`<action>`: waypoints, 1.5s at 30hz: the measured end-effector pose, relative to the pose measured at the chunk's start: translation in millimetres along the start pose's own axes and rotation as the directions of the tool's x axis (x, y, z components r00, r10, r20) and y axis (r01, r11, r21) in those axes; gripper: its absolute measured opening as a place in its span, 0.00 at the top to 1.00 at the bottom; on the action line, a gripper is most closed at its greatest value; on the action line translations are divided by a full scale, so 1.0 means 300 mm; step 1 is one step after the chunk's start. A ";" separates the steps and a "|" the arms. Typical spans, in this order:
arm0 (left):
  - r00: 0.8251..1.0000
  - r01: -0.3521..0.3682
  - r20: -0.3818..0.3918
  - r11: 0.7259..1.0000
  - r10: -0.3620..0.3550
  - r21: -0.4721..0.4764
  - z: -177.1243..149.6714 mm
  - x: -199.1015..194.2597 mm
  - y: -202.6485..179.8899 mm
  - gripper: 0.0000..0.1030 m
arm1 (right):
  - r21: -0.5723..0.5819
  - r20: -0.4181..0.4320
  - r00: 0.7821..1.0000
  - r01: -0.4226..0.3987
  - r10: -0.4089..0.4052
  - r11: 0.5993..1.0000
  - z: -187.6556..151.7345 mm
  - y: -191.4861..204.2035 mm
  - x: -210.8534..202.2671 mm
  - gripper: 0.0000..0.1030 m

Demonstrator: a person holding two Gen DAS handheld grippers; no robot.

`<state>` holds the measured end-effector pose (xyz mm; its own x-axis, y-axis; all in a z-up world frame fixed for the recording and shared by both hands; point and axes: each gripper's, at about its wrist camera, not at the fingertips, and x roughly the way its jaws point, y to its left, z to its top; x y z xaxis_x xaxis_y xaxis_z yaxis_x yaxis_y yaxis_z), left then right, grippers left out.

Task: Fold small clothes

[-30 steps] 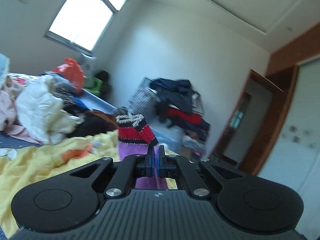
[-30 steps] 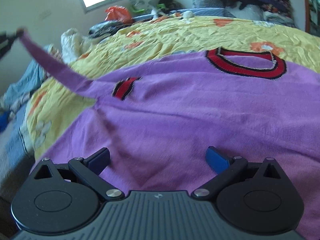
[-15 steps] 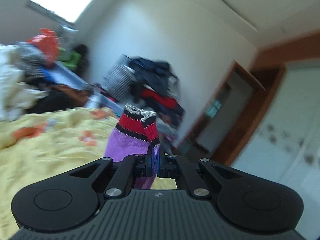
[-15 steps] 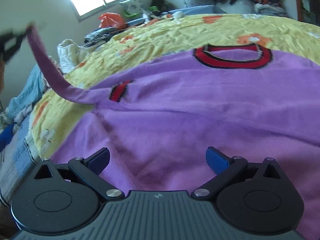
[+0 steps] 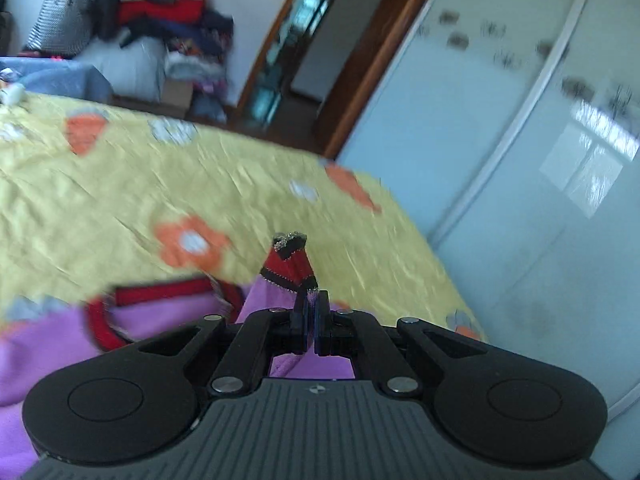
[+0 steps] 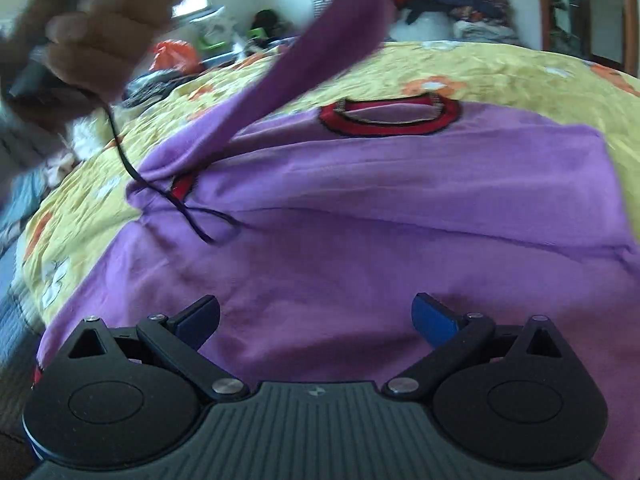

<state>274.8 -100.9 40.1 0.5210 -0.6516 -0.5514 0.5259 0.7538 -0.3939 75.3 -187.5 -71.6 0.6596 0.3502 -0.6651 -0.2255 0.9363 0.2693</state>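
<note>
Left gripper (image 5: 311,312) is clamped on the red-and-black striped cuff (image 5: 290,262) of the purple sweater (image 6: 400,220), sleeve (image 6: 304,60) lifted and stretched across above the body. Sweater lies flat, front up, on the yellow floral bedspread (image 5: 120,192), red collar (image 6: 390,116) toward the far side. Right gripper (image 6: 316,316) hovers low over the hem area, jaws wide apart, nothing between them. Risks as I see them: the grip is on the cuff edge only, so a fast swing could pull it out of the pads. With the right side pinning nothing, tension on the sleeve can drag the shoulder and skew the whole garment. A black cable (image 6: 132,168) trails from the person's hand (image 6: 100,20) onto the fabric; it could get folded under the sleeve or snag. Both views are motion-blurred, so the landing spot is hard to judge.
</note>
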 end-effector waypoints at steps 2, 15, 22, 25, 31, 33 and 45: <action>0.999 -0.002 -0.037 1.000 0.003 0.020 -0.029 0.086 -0.038 0.98 | 0.021 0.002 0.999 0.032 -0.032 0.999 -0.005 -0.038 -0.019 0.00; 0.976 0.072 -0.206 0.997 -0.072 -0.007 -0.121 0.358 -0.093 0.98 | 0.084 0.012 0.999 0.052 -0.053 0.995 -0.042 -0.114 -0.064 0.00; 0.968 0.098 -0.237 0.994 -0.083 0.052 -0.161 0.347 -0.151 0.98 | 0.106 0.028 0.999 0.041 -0.044 0.994 -0.046 -0.122 -0.069 0.00; 0.939 0.164 -0.318 0.984 -0.135 0.067 -0.187 0.387 -0.180 0.96 | 0.098 0.023 0.999 0.045 -0.048 0.994 -0.050 -0.123 -0.075 0.00; 0.973 0.090 -0.222 0.991 -0.066 0.100 -0.204 0.167 -0.097 0.44 | 0.198 0.116 0.992 0.017 -0.040 0.980 -0.003 -0.220 -0.151 0.00; 0.994 -0.012 -0.109 0.997 0.021 0.078 -0.217 -0.016 -0.003 0.23 | 0.212 0.158 0.986 0.012 -0.046 0.977 0.041 -0.268 -0.164 0.00; 0.900 -0.429 -0.035 0.896 0.435 0.116 -0.535 -0.313 0.420 0.22 | -0.259 0.027 0.982 -0.176 0.189 0.950 0.403 0.009 0.234 0.02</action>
<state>184.3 68.9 -75.8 0.6739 -0.2552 -0.6934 0.3259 0.9449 -0.0310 207.7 -163.7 -33.5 0.6244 0.5201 -0.5827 -0.5156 0.8349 0.1927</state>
